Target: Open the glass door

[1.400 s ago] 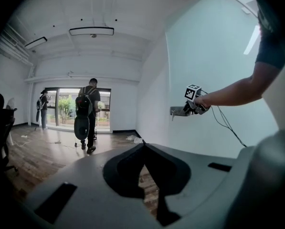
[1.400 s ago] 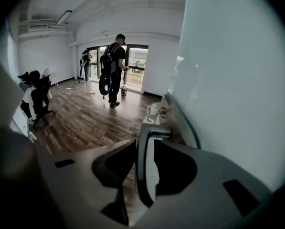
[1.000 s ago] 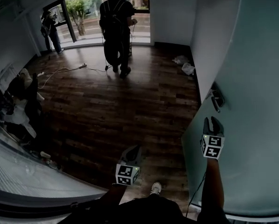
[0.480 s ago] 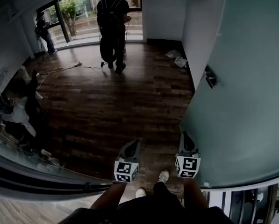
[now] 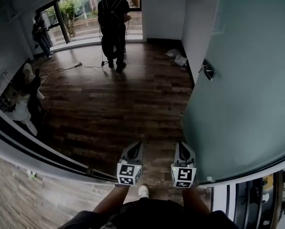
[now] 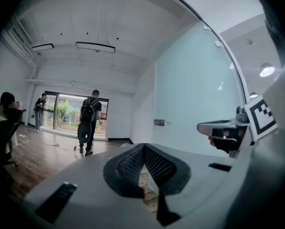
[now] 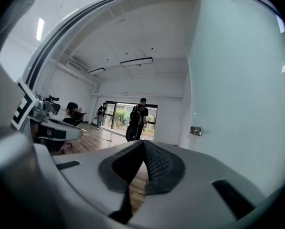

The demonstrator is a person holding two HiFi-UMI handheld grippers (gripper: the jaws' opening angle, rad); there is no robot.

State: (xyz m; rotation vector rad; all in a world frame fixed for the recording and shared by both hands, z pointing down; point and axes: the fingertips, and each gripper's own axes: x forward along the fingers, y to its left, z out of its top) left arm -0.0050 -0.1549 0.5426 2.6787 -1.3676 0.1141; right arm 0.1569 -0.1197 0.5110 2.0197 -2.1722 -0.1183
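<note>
Far ahead and to the left of the left hand-held gripper [image 5: 138, 146], a seated person [image 5: 24, 92] sits low by the wall. A cable [image 5: 61, 71] trails over the wooden floor [image 5: 113, 104]. Further ahead, 1 person stands at the window [image 5: 82, 8] and a person with a backpack [image 5: 112, 23] stands mid-room, both well apart from the door's swing.

The left hand-held gripper has its jaws pressed together on nothing and points out over the floor. Just to its right, the right hand-held gripper [image 5: 180, 144] is likewise closed and empty. Neither touches the door.

The glass door [image 5: 242, 104] stands to the right of the right hand-held gripper, swung into the room, with its near lower edge close beside that gripper. Its metal handle [image 5: 208, 71] sits ahead and to the right, well apart from both grippers.

The frosted pane is probably heavy and stiff, and too slick for the jaws to grip. The handle looks like the only sound place to take hold, with a flat push on the glass as the alternative. Crumpled bags [image 5: 178, 57] lie by the wall ahead of the right hand-held gripper and might be reached if the door swung further. The opening already looks wide enough to walk through.
</note>
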